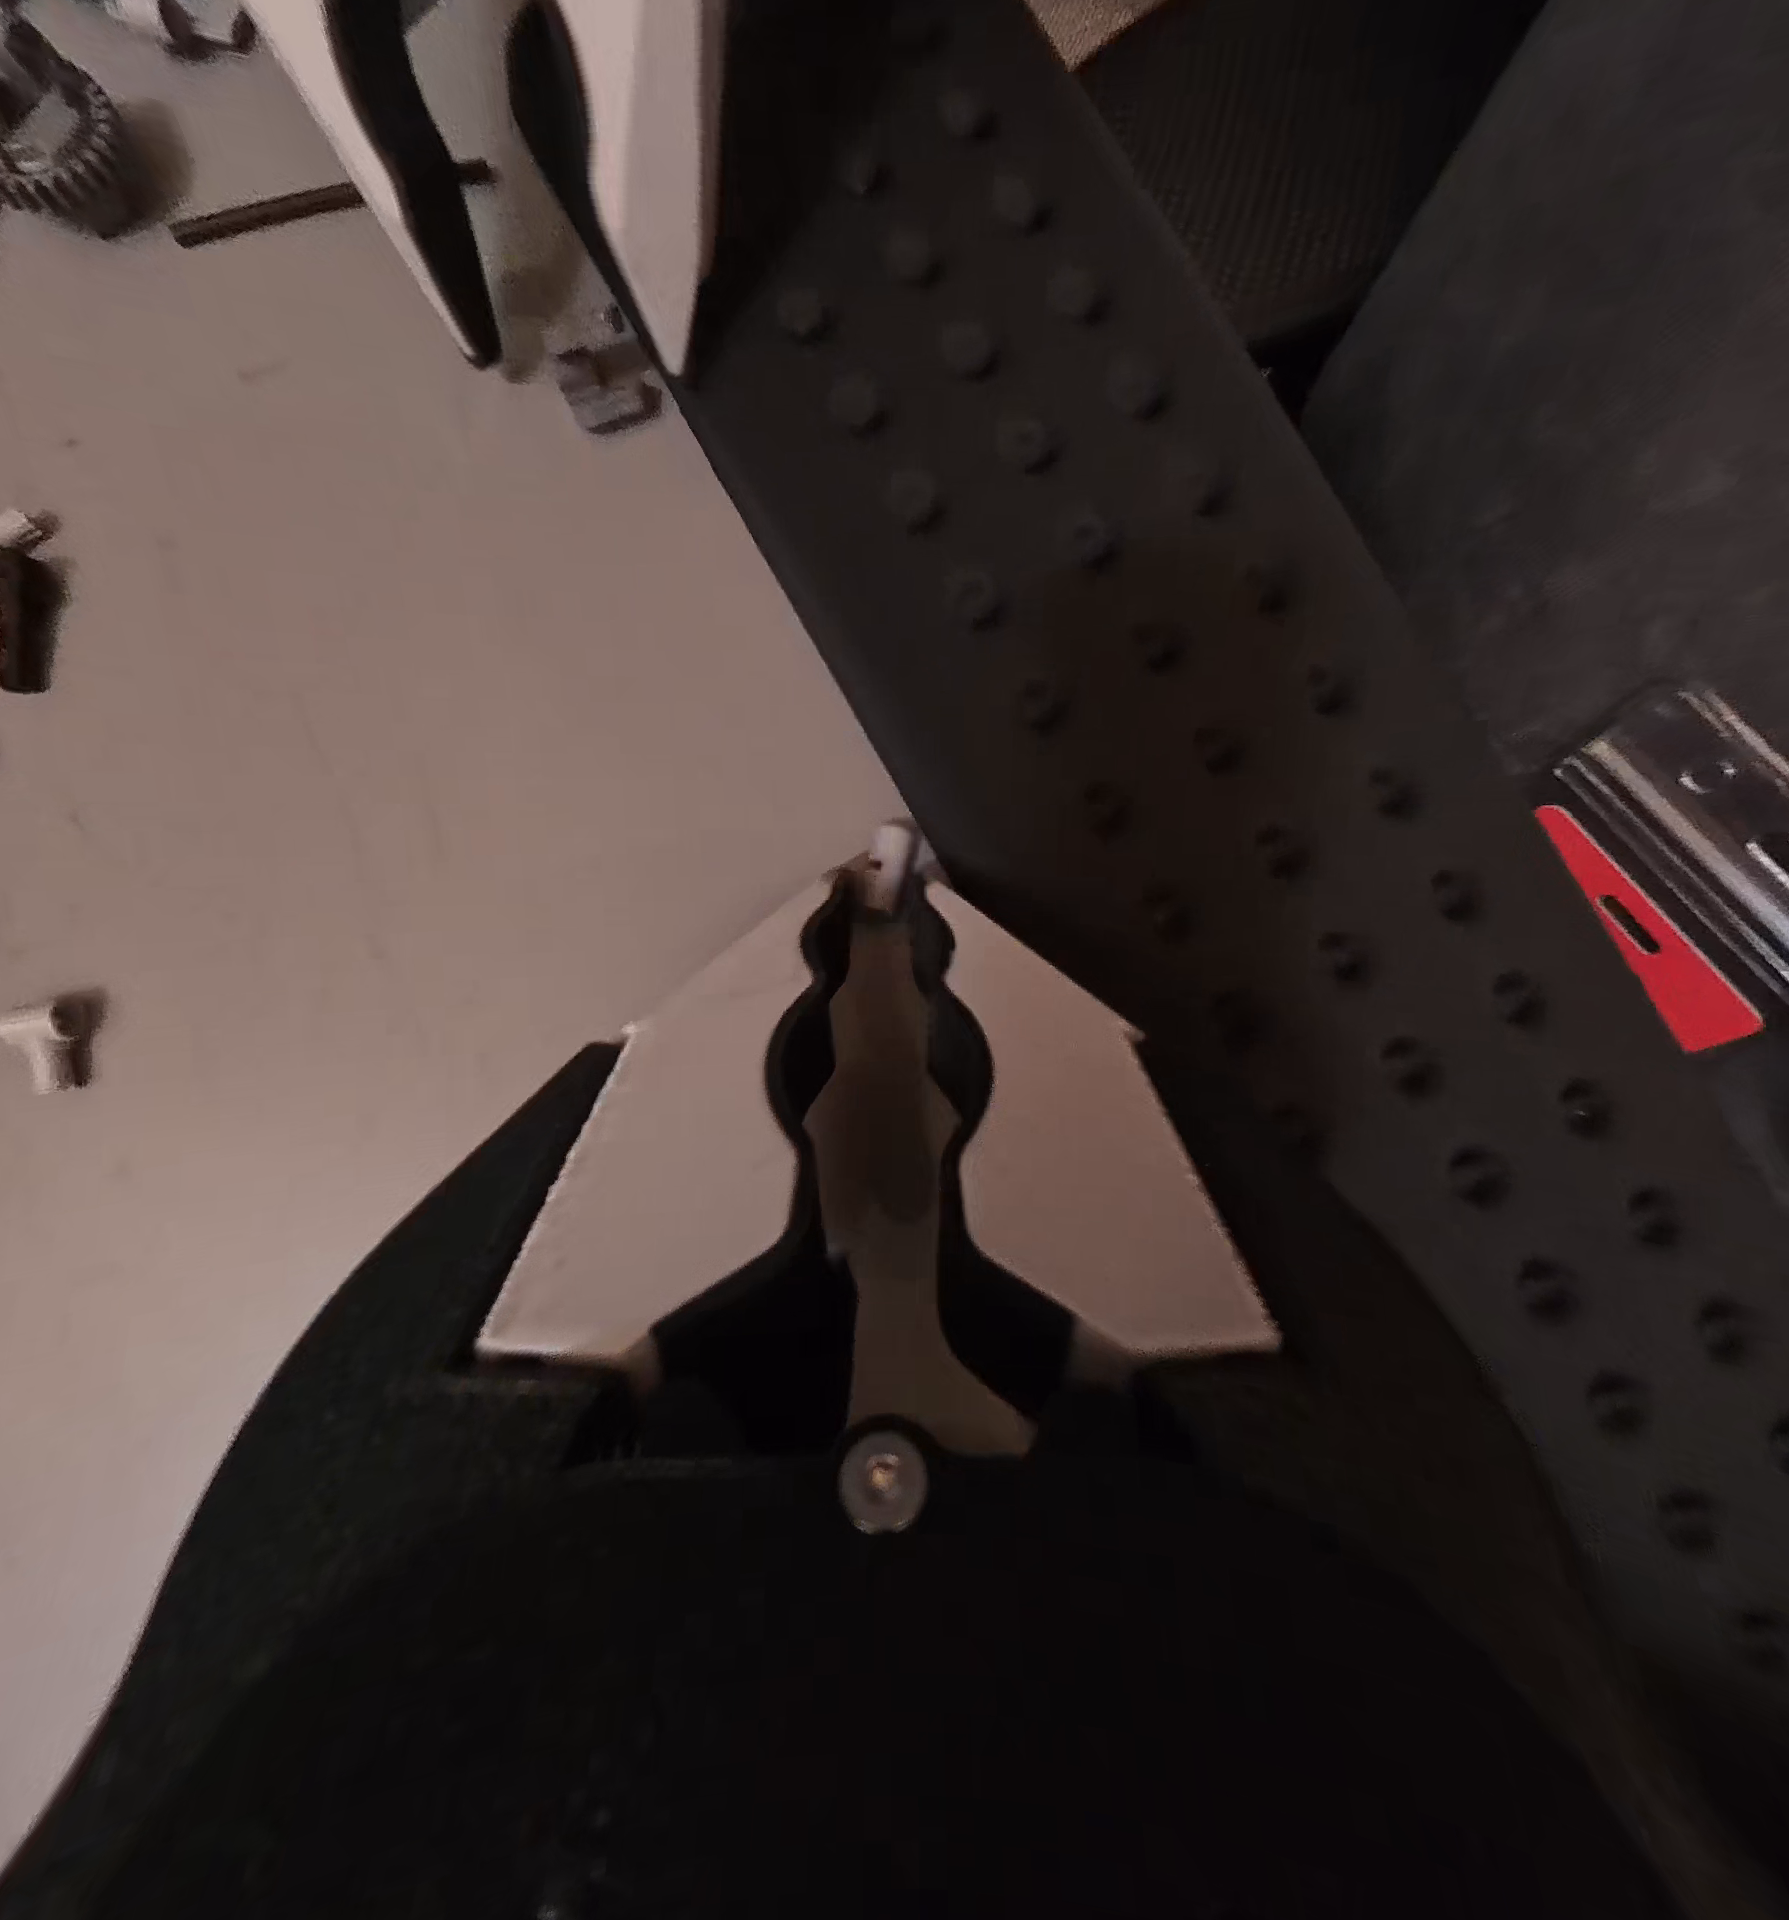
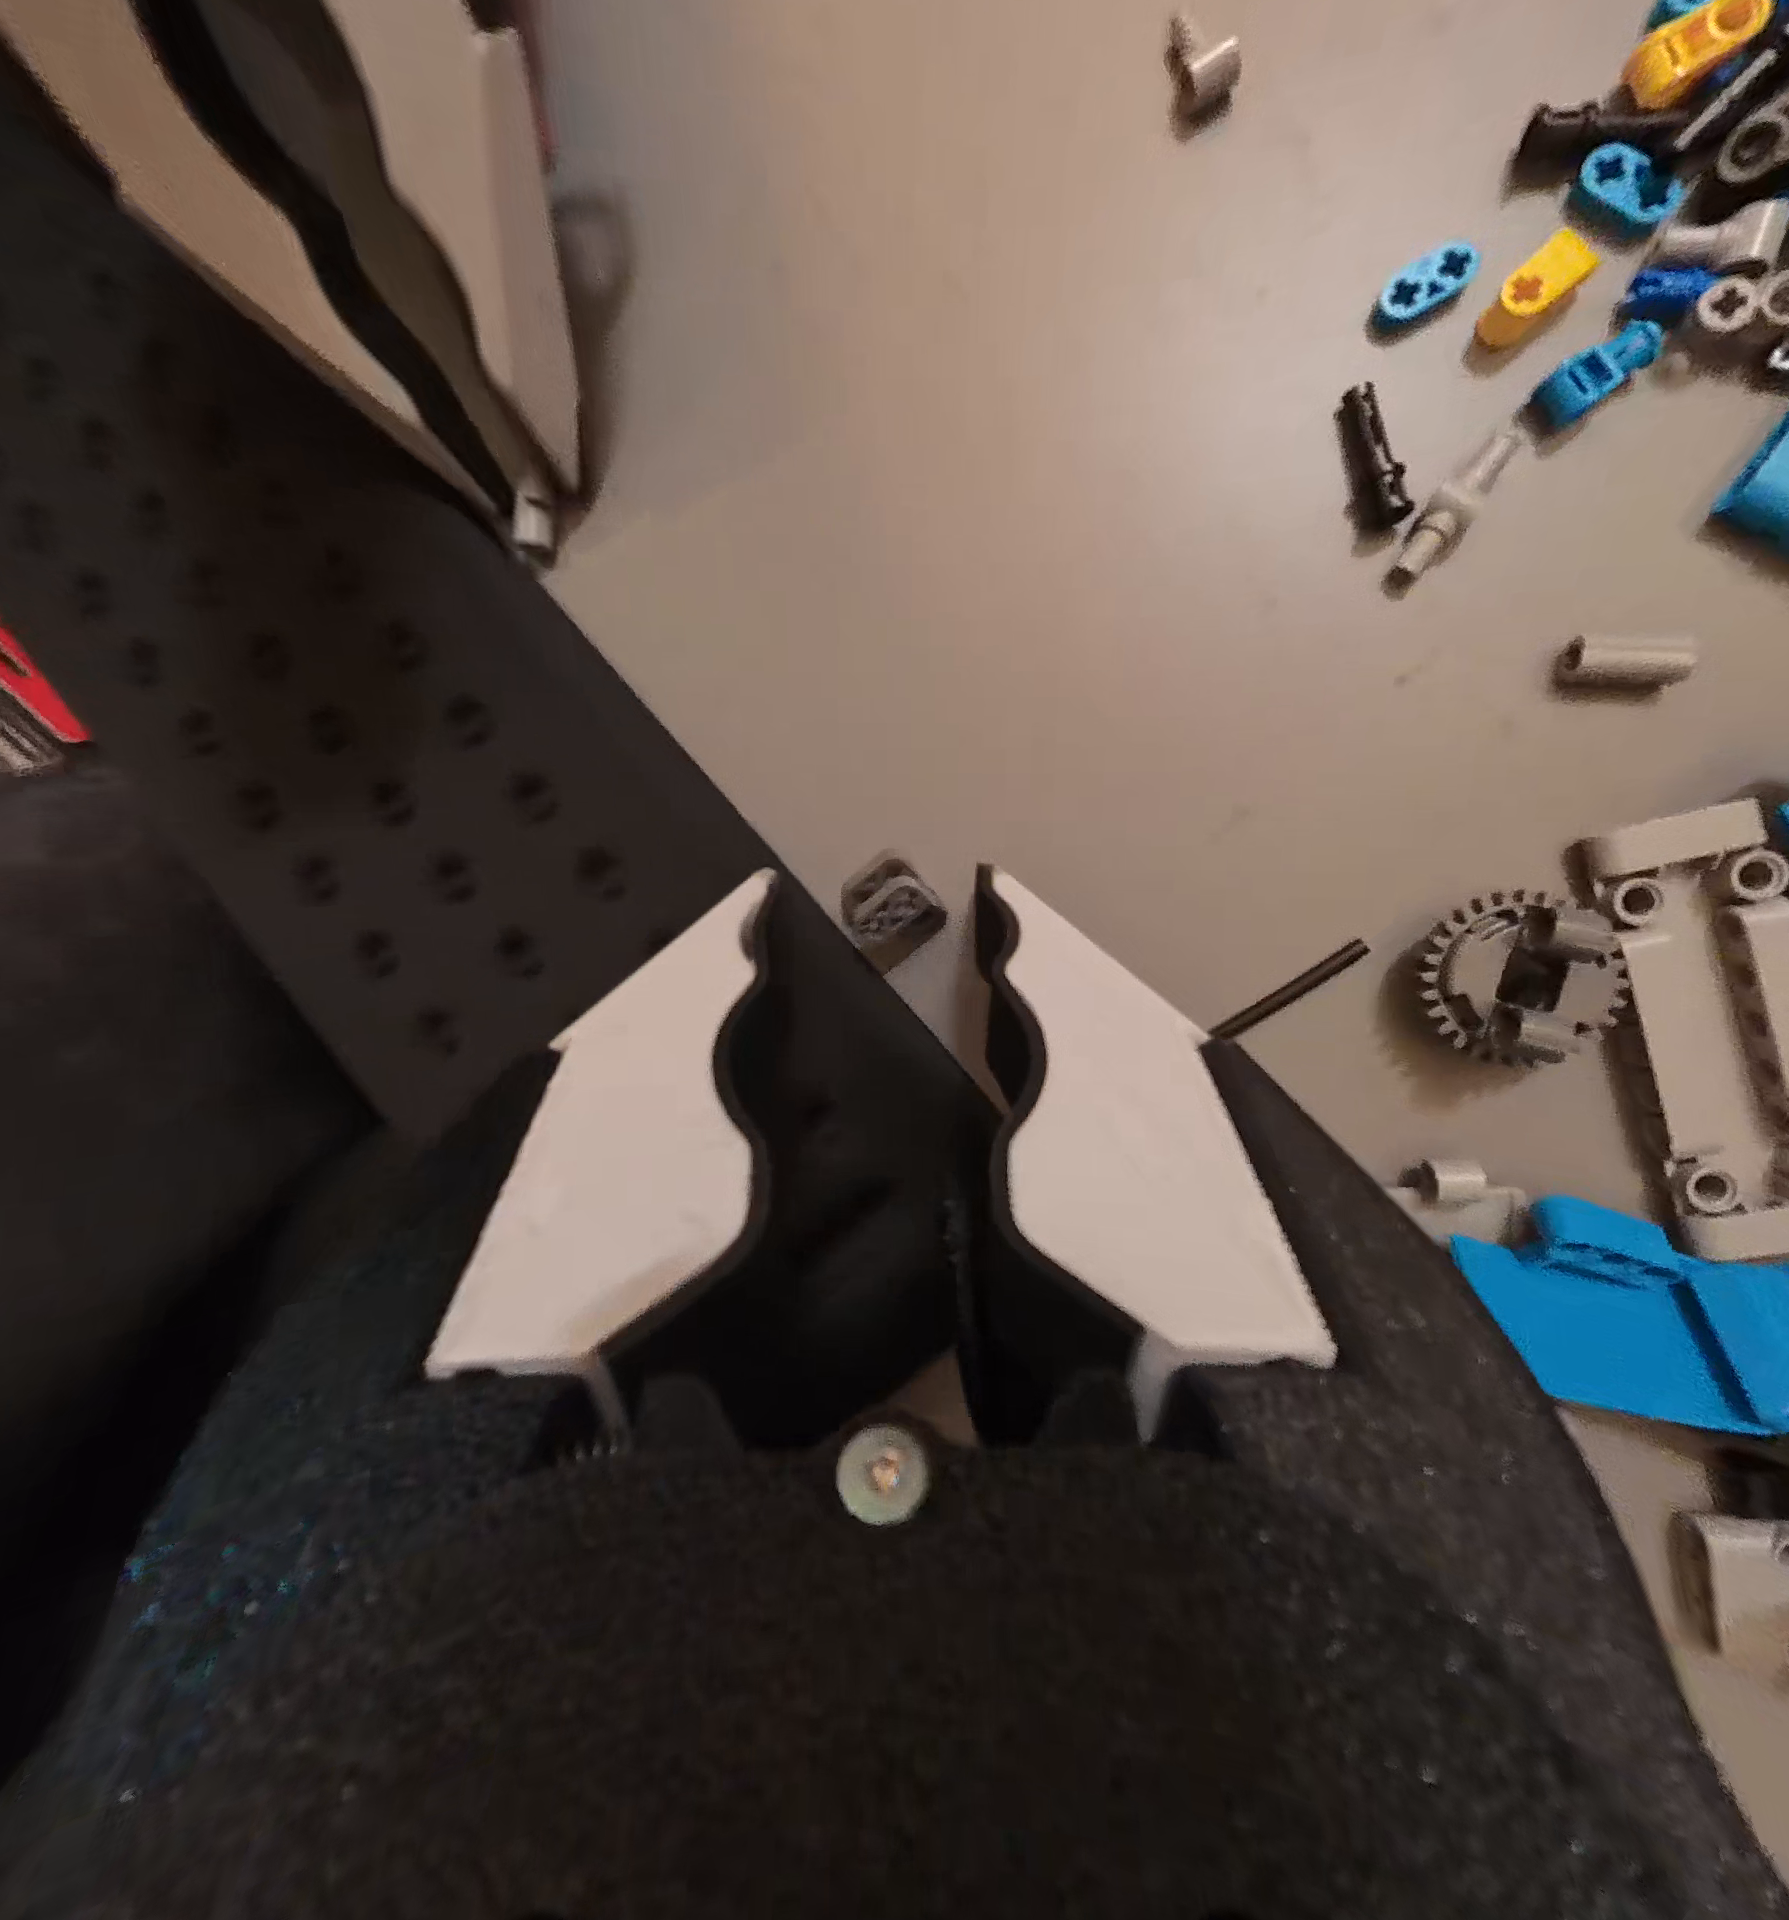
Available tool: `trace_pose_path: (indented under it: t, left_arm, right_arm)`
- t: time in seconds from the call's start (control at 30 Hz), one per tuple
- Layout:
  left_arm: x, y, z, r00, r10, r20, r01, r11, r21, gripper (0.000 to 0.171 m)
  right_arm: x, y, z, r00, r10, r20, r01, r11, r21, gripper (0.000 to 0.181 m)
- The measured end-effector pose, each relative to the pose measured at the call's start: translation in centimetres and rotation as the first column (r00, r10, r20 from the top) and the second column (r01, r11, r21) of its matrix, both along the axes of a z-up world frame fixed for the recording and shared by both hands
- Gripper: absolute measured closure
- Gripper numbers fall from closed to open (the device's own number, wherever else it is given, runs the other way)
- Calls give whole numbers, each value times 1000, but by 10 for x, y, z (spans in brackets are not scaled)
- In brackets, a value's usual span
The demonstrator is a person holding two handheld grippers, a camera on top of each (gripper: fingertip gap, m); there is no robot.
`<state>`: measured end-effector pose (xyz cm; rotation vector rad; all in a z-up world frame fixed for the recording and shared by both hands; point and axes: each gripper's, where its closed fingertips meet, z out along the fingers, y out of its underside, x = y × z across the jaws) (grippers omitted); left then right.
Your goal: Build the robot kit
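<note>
While your left gripper [image 1: 885, 883] pinches a small, light white peg [image 1: 890, 857], your right gripper [image 2: 874, 904] gapes empty beside the stiff grey connector [image 2: 892, 906].

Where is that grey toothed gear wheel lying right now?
In the right wrist view the grey gear lies on the beige table, right of the open right claw, between a thin black rod and a long grey beam frame.

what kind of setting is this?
Probably a hobby or lab workbench: a beige tabletop strewn with toy building parts, a grey gear, and a black perforated plate along its edge.
</note>
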<state>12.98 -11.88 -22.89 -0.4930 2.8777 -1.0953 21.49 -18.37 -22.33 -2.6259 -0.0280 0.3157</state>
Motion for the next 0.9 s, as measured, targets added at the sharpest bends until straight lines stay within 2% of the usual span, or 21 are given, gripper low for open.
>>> trace_pose_path:
  t: [0.1, 0.13, 0.2, 0.27, 0.37, 0.5, 0.57, 0.7, 0.8, 0.9]
  left_arm:
    - [4, -2, 0, 1000, 13, 7, -13, 1000, 26, 165]
    - [8, 0, -1, 999, 20, 29, -21, 999, 46, 165]
    - [21, 8, 0, 995, 49, 85, -56, 995, 88, 165]
    - [47, 26, 2, 984, 131, 118, -146, 981, 130, 165]
    - [105, 58, 17, 928, 328, 175, -350, 930, 111, 165]
    - [170, 83, 28, 860, 442, 255, -479, 872, 103, 165]
    - [192, 90, 28, 841, 474, 261, -513, 852, 103, 165]
    - [203, 94, 22, 834, 506, 219, -535, 840, 96, 165]
    - [202, 99, 17, 815, 547, 192, -568, 820, 75, 156]
    - [196, 109, 21, 787, 589, 184, -607, 793, 53, 148]
  right_arm:
    - [8, 1, -6, 998, -52, 33, 53, 998, -38, 157]
    - [5, 3, -5, 998, -54, 8, 54, 998, -34, 167]
    - [5, 5, -5, 998, -56, 11, 56, 998, -34, 168]
    - [8, 5, -5, 998, -51, 32, 52, 998, -33, 168]
    - [31, 13, 1, 991, -68, 118, 70, 998, -8, 170]
    - [88, 64, 30, 965, -178, 194, 147, 976, 161, 171]
    - [115, 91, 29, 955, -235, 183, 199, 961, 193, 171]
    - [134, 123, 20, 957, -230, 176, 192, 959, 208, 170]
    - [138, 120, 14, 954, -249, 170, 214, 956, 199, 157]
    - [134, 101, 21, 945, -285, 161, 249, 945, 213, 154]
